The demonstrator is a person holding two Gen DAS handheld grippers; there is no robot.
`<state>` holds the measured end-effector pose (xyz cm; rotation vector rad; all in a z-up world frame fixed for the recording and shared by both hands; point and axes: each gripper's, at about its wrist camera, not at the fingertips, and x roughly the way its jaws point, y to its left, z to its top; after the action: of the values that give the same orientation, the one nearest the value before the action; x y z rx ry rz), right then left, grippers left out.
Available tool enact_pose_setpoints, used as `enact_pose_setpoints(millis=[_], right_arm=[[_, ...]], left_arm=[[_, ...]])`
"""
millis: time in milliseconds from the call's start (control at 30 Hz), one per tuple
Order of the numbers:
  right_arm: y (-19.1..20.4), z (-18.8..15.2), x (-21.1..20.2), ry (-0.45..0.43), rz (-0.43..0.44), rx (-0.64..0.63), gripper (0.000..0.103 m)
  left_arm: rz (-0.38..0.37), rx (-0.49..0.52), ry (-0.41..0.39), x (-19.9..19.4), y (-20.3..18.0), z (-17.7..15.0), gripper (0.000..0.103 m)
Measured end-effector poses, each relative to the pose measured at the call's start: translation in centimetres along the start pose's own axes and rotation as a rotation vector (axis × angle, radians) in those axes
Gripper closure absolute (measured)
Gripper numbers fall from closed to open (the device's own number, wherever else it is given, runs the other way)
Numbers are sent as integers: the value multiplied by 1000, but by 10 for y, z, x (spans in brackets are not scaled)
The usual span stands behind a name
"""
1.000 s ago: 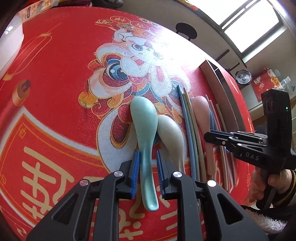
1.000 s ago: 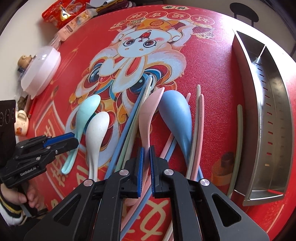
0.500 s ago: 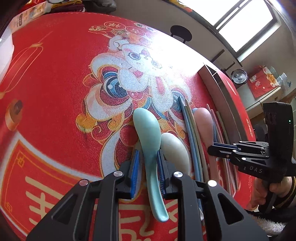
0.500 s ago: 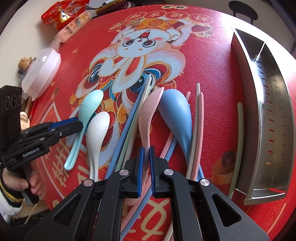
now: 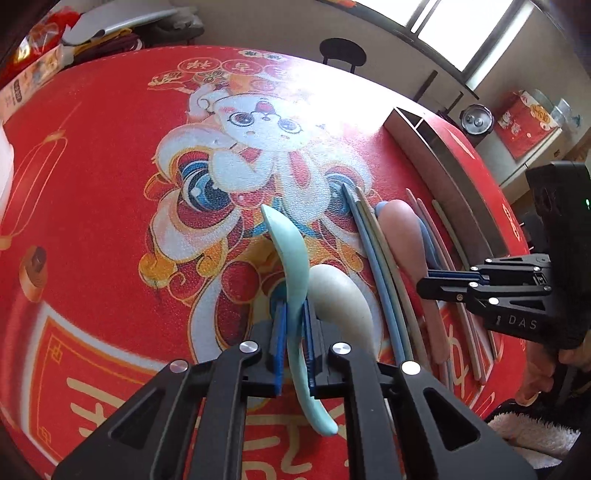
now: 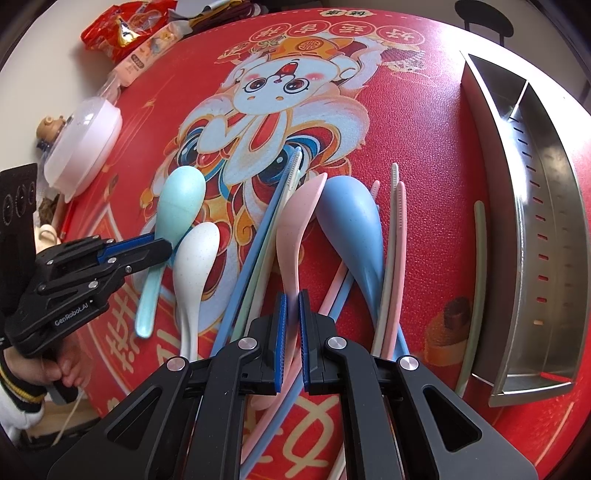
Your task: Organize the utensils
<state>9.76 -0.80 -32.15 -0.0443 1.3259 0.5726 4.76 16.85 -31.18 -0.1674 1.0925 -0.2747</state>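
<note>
1. Utensils are lying loose on the red tablecloth (image 6: pixel 424 122), none yet in the steel tray (image 6: pixel 554 206) standing at the right edge, so sorting is barely starting.
2. Left gripper (image 5: pixel 294 328) is clamping the teal spoon (image 5: pixel 291 266) by its handle, jaws pressing both sides.
3. Right gripper (image 6: pixel 293 325) is closing its jaws on the pink spoon (image 6: pixel 295 229) handle.
4. White spoon (image 6: pixel 194 258), blue spoon (image 6: pixel 351 229) and chopsticks (image 6: pixel 397 236) are waiting beside them.
5. Farther off, a white lidded bowl (image 6: pixel 85 144) and snack packets (image 6: pixel 122 29) are sitting by the cloth's edge; a window (image 5: pixel 476 33) is brightening the room.
</note>
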Motion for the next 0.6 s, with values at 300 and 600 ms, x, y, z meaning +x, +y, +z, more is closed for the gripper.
enact_pose_setpoints(millis=[300, 600], right_arm=[[-2, -2, 0, -2, 13, 5, 96], [-2, -1, 2, -3, 20, 1, 96]], left_arm=[[30, 54, 67, 1, -13, -24, 96], [45, -10, 34, -4, -11, -37, 96]])
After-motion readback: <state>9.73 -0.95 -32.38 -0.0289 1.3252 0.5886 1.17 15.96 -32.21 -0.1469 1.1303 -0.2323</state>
